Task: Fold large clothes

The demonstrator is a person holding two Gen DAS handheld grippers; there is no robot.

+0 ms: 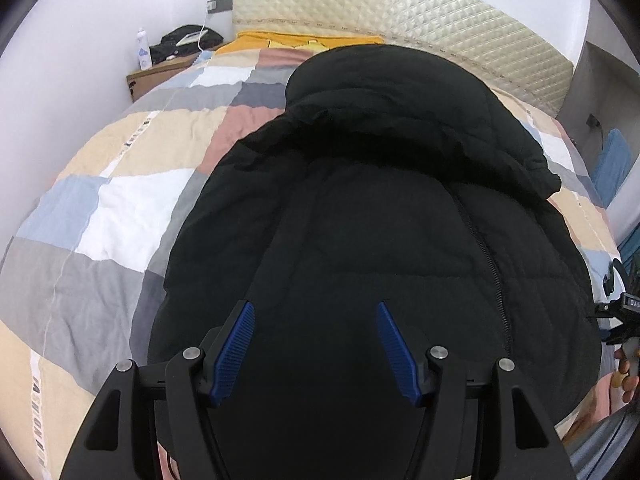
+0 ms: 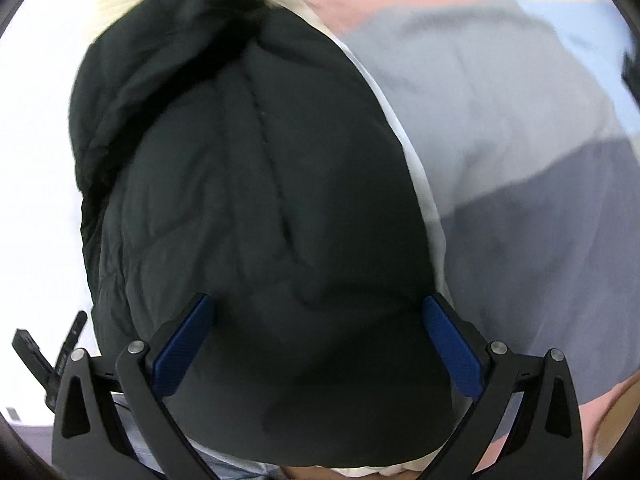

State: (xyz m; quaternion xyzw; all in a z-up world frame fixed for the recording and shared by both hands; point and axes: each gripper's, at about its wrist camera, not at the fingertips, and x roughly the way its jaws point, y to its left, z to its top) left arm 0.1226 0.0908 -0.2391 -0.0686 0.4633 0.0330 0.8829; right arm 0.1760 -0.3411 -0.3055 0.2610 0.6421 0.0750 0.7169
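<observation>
A black padded jacket [image 1: 360, 208] is shown lying on a bed, spread over a patchwork quilt [image 1: 120, 208] of beige, grey, white, blue and pink blocks; its zip [image 1: 494, 264] is seen running down the right part of the garment in the left wrist view, and its bunched collar or hood end is directed toward the cream quilted headboard [image 1: 400, 12]. The left claw [image 1: 316, 344] is held above the near part of the jacket, tilted downward, with its blue pads [image 1: 236, 352] standing apart and nothing gripped between them. The right claw [image 2: 318, 344] is likewise presented with its jaws spread wide over a rounded, puffy portion of the same jacket [image 2: 260, 184]; the fabric bulges between the pads, yet whether the pads actually touch it cannot be told, and no pinch is visible. The step in hand is judged to be the approach to a grasp, before a fold is made. For the next move, each claw would need to be lowered onto an edge of the jacket and closed on enough of the thick, springy cloth to be lifted without slipping. Beyond the quilt, a yellow cloth [image 1: 288, 40] is seen at the head of the bed, and a bedside stand [image 1: 160, 72] carrying a bottle [image 1: 143, 50] and a dark bag [image 1: 184, 42] is placed against the white wall.
</observation>
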